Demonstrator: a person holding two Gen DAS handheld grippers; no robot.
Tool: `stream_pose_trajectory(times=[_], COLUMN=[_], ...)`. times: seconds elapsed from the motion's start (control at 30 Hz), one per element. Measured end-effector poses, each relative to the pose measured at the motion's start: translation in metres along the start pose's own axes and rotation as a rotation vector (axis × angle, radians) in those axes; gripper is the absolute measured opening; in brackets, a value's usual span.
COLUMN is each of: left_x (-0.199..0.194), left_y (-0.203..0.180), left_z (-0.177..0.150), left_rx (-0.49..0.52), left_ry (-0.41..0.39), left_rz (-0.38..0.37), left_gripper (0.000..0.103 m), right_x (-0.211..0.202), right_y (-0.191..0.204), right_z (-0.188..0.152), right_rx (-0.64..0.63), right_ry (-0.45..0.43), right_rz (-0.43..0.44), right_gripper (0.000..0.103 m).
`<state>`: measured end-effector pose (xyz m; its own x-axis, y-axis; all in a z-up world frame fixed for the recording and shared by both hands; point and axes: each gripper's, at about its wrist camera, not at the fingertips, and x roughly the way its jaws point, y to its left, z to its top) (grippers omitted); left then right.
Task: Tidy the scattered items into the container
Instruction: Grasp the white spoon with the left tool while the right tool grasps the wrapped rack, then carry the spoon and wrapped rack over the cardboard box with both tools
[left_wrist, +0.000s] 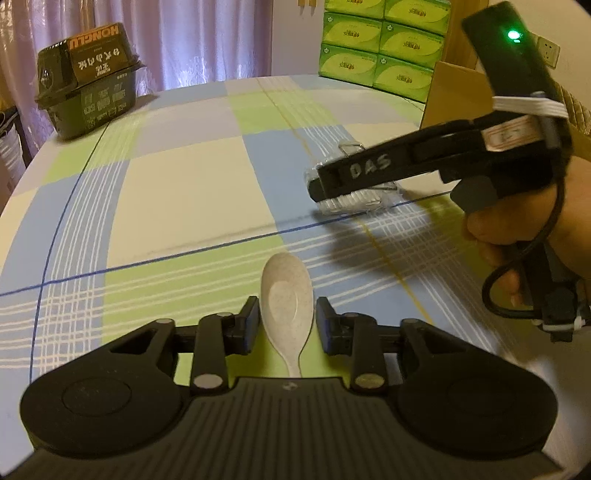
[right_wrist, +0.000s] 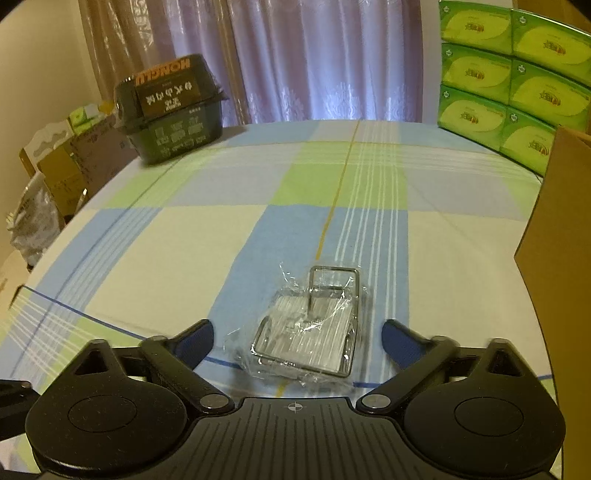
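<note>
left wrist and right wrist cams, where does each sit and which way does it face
Left wrist: sits on the left tool, looking forward across the checked tablecloth; its fingers flank a pale spoon; the right tool and a hand show at right.
Right wrist: sits on the right tool, facing the same way, fingers spread around a plastic-wrapped wire rack.
Shared: the rack, dark food box, green tissue packs, curtain.

The left gripper (left_wrist: 286, 320) sits low centre of the left wrist frame, fingers narrowly apart. The right gripper (right_wrist: 297, 338) spreads wide at lower centre of its own view. A hand (left_wrist: 532, 236) grips its handle at right.
</note>
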<state>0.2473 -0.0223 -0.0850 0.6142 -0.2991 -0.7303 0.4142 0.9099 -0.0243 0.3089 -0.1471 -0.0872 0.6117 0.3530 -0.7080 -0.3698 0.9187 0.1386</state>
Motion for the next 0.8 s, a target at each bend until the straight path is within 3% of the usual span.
stream_pose_trajectory(times=[0.03,0.13,0.17,0.37,0.4,0.47,0.8], left_x=[0.001,0.003,0.003,0.004,0.005,0.003,-0.019], left_y=[0.0,-0.002,-0.003,-0.008,-0.009,-0.01,-0.033], left_z=[0.0,-0.001,-0.002,-0.002,-0.002,-0.001,-0.011], left_rx=[0.003,0.013,0.022,0.05,0.049,0.042,0.07], left_ry=[-0.004,-0.004,-0.003,0.004,0.008,0.018,0.028], left_rz=[0.002,0.008,0.011,0.034,0.034,0.026,-0.024], left_gripper=[0.034,0.041,0.041,0.04,0.038,0.024,0.023], right_x=[0.001,-0.001,-0.002,-0.023,-0.029,-0.041,-0.113], right_y=[-0.001,-0.001,-0.001,-0.009,-0.01,-0.011,-0.016], right_z=[-0.001,-0.004,-0.005,-0.019,-0.022,-0.031,-0.073], right_rx=[0.0,-0.02,-0.022,0.006,0.013,0.021,0.088], right_ry=[0.008,0.008,0.009,0.017,0.018,0.017,0.012], right_rz=[-0.003,-0.023,-0.025,-0.025,-0.025,-0.03,-0.043], right_gripper=[0.081,0.06,0.058,0.057,0.057,0.057,0.057])
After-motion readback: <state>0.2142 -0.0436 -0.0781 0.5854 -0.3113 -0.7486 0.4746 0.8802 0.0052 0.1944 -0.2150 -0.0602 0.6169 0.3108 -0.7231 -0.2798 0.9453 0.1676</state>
